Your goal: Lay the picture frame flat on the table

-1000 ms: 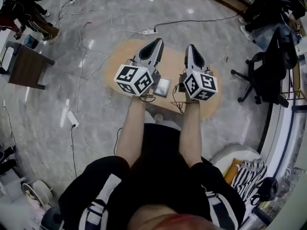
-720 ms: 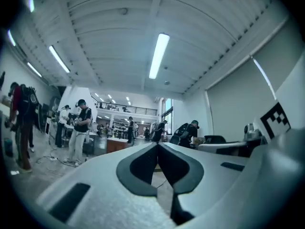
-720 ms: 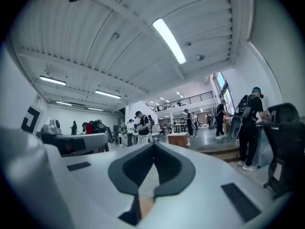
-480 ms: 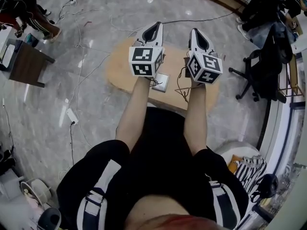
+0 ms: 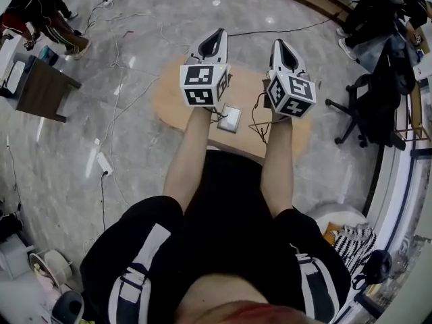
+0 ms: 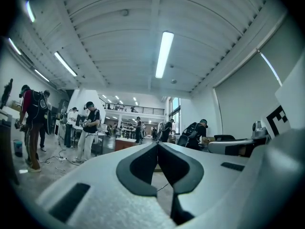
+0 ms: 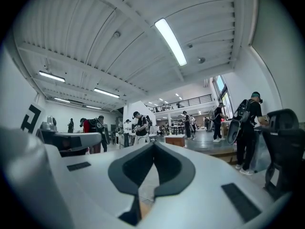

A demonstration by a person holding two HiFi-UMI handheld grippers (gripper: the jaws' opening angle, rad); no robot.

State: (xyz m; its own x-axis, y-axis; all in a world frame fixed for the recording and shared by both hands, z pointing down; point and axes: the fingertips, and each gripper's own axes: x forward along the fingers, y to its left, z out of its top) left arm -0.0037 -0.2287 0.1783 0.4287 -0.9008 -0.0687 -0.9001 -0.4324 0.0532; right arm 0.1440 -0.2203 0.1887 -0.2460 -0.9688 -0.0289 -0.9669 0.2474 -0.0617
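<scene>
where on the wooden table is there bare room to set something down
Bare wood: the left end of the table, outside the left gripper, and the strip between it and the right gripper. Crowded: the near edge, where the picture frame sits between the forearms with a cable beside it.

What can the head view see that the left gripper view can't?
Only the head view shows the picture frame on the wooden table, and the person's arms. Only the left gripper view shows the ribbed ceiling with its long light. Both show the left tongs, shut with nothing in them, and the grey floor.
</scene>
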